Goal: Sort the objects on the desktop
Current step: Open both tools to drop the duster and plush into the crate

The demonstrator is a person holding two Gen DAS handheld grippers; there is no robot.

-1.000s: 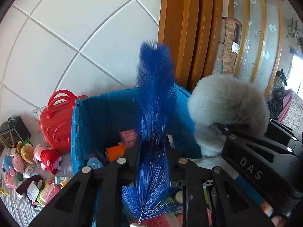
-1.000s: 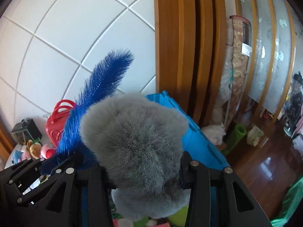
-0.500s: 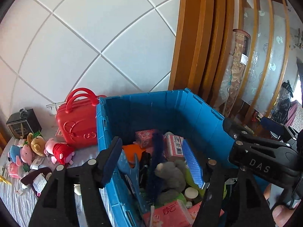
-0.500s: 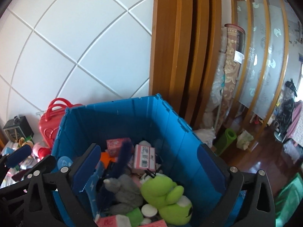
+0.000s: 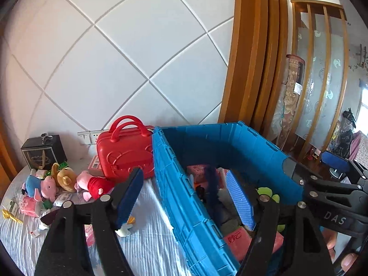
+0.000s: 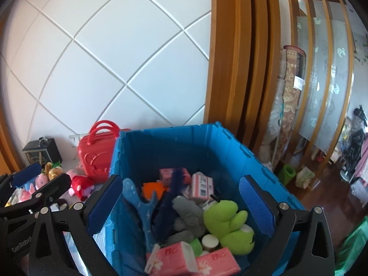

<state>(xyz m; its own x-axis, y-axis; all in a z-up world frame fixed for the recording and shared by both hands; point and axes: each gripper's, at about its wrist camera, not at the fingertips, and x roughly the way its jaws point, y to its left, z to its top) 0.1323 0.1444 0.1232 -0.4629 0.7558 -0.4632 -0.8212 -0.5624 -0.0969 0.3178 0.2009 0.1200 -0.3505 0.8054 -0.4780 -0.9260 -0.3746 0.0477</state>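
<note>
I see left gripper (image 5: pixel 186 195) spread wide, empty, straddling the blue crate (image 6: pixel 220 147) wall, right gripper (image 6: pixel 181 209) also wide, empty, above the crate, blue feather duster (image 6: pixel 170 197) and grey plush (image 6: pixel 186 211) lying inside beside green frog plush (image 6: pixel 227 220), red case (image 5: pixel 124 151) just beside crate.

right claw (image 6: pixel 181 207) wide apart, empty | above blue bin (image 6: pixel 174 142) | gray plush (image 6: pixel 187 209) inside

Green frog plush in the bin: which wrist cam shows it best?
Right wrist. The green frog plush lies in full view there, on top of the pile inside the blue bin. In the left wrist view only a green sliver peeks out behind a gripper finger.
</note>
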